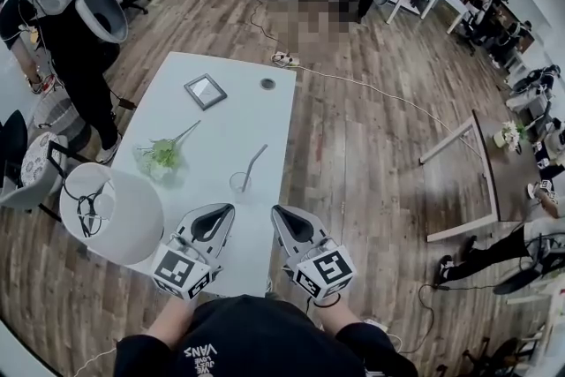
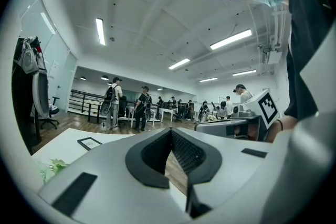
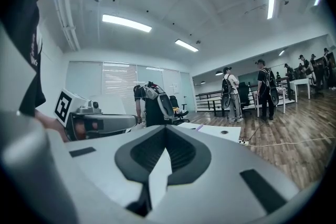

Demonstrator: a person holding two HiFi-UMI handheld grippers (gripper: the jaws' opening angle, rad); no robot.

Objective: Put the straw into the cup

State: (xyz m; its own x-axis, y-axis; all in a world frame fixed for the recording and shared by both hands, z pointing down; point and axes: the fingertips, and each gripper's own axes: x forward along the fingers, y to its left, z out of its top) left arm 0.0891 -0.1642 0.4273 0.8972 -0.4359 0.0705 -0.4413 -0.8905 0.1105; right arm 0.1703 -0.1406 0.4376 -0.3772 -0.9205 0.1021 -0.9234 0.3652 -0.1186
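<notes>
1. The cup (image 1: pixel 239 183) is standing on the white table (image 1: pixel 221 115) just ahead of the two grippers. It is sitting between their tips and touching neither.
2. The straw (image 1: pixel 256 161) is leaning out of that cup, its top tilting away to the right and its lower end sitting inside the rim.
3. The left gripper (image 1: pixel 224 211) is pointing in from the near left and the right gripper (image 1: pixel 279 212) from the near right. Both are holding close to the table's near edge.
4. Farther up the table, a green sprig (image 1: pixel 163 156), a picture frame (image 1: pixel 205 90) and a small dark disc (image 1: pixel 267 84) are lying well beyond the cup. A white lampshade (image 1: pixel 115 212) is crowding the left gripper's side.
5. The cup is clear and faint from the head view, so how deep the straw is reaching is hard to make out. In each gripper view the gripper's own grey body is blocking the table just ahead, and the cup is not showing there.
6. The left gripper's (image 2: pixel 170 129) jaws are meeting at the tip with nothing between them.
7. The right gripper (image 3: pixel 165 127) is doing the same, its jaws pressed together and empty.
</notes>
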